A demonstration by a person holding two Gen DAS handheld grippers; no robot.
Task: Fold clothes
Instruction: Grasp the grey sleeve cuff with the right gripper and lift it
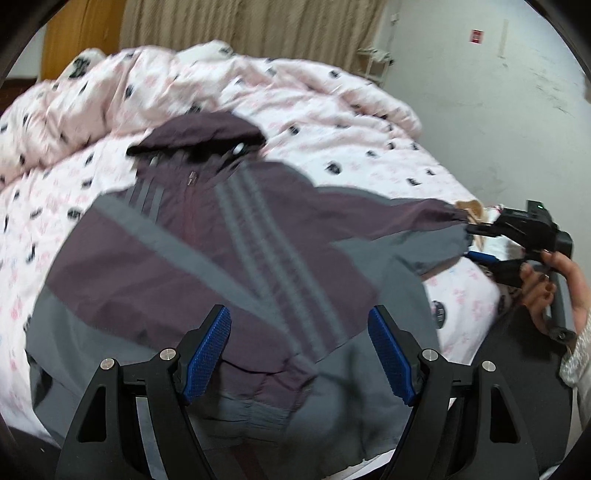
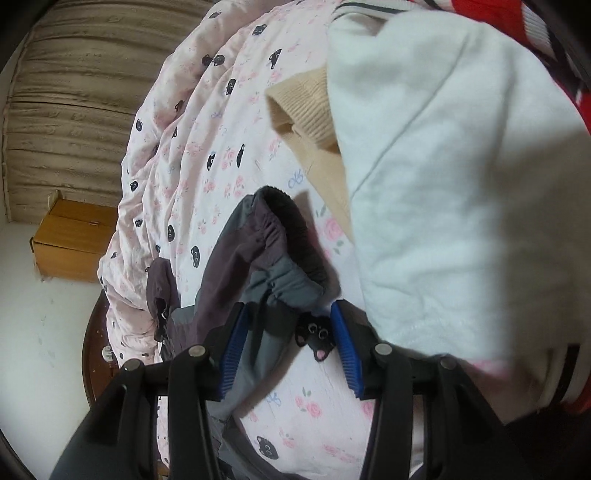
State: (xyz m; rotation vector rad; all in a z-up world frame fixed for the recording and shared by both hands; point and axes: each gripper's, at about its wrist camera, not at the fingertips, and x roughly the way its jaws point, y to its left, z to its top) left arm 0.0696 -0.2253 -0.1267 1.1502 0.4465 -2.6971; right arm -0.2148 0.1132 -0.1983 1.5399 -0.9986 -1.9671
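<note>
Left tongs (image 1: 299, 354): held spread wide, nothing gripped. Right tongs (image 2: 288, 345): held parted, gripped by a hand (image 1: 554, 284).

A jacket (image 1: 207, 251) lies spread on a bed (image 1: 332, 122), its hood (image 1: 199, 133) toward the far side. One sleeve (image 1: 406, 221) reaches out to the right, ending just beside a pile of clothes (image 2: 443, 184). A curtain (image 1: 251, 26) hangs behind the bed.

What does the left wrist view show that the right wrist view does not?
Only the left wrist view shows the whole jacket with its hood, and a hand holding the right tongs. Only the right wrist view shows the white garment and beige knit. Both show the sleeve cuff and the pink bedding.
</note>
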